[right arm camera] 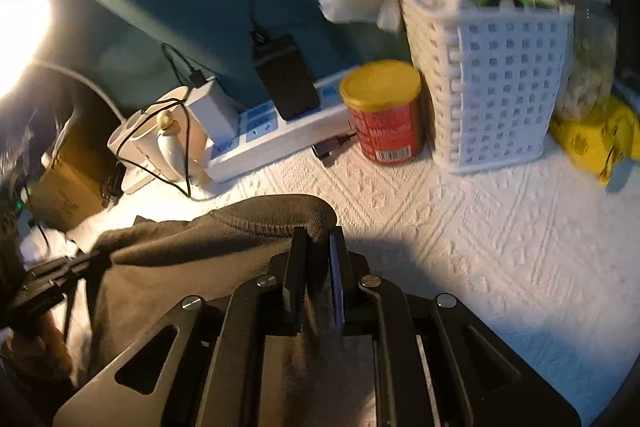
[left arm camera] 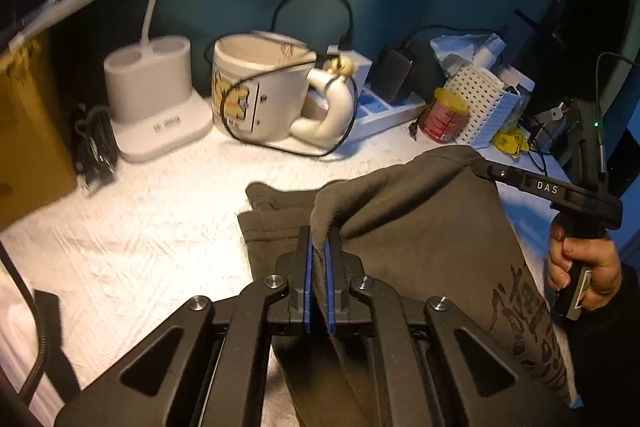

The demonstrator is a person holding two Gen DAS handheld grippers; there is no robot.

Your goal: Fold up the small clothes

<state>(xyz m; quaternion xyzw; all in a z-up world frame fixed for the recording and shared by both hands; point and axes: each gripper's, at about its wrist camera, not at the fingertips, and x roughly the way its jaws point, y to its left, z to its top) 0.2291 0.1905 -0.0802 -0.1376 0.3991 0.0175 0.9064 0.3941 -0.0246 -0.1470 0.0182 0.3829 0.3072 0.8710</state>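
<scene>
A dark grey-brown garment (left arm camera: pixel 420 227) with a black print lies on the white textured cover (left arm camera: pixel 160 227). One fold of it is raised, and my left gripper (left arm camera: pixel 319 239) is shut on that fold, the cloth pinched between the blue pads. In the right wrist view the garment's stitched hem (right arm camera: pixel 248 223) runs into my right gripper (right arm camera: pixel 318 241), whose jaws stand close together with the cloth pressed between them. The right gripper (left arm camera: pixel 480 167) also shows at the garment's far right corner, held by a hand (left arm camera: pixel 580 267). The left gripper (right arm camera: pixel 80 263) shows at the cloth's left end.
Along the back wall stand a white lamp base (left arm camera: pixel 156 99), a cream mug (left arm camera: pixel 272 87) with a cable over it, a power strip (right arm camera: pixel 272 135) with chargers, a red tin (right arm camera: pixel 384 115), a white lattice basket (right arm camera: pixel 500 87) and a yellow bag (right arm camera: pixel 592 139). A cardboard box (left arm camera: pixel 28 131) stands left.
</scene>
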